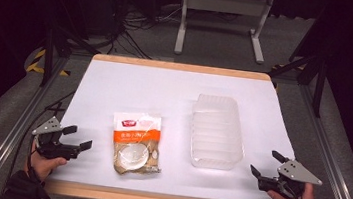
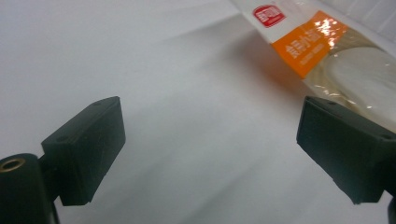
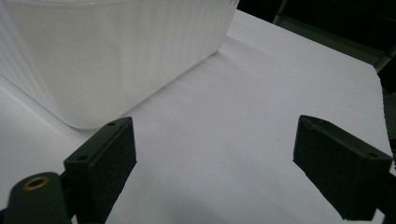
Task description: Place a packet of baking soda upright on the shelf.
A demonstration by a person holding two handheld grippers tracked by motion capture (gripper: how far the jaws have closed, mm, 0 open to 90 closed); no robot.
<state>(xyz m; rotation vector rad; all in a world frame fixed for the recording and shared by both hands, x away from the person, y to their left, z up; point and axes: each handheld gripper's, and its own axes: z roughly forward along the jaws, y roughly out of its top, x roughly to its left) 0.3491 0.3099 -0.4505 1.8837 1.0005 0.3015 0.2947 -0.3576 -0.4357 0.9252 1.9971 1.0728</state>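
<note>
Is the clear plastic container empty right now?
Empty. The container sits upright with only its ribbed floor visible inside; the snack packet lies flat beside it.

The high view looked forward and down from the person's side, taking in the whole table [image 1: 176, 87]. The left gripper view sat low and close, facing the packet [image 2: 322, 51]; the right gripper view faced the tub [image 3: 116, 51] as closely. Both shared these with the high view.
</note>
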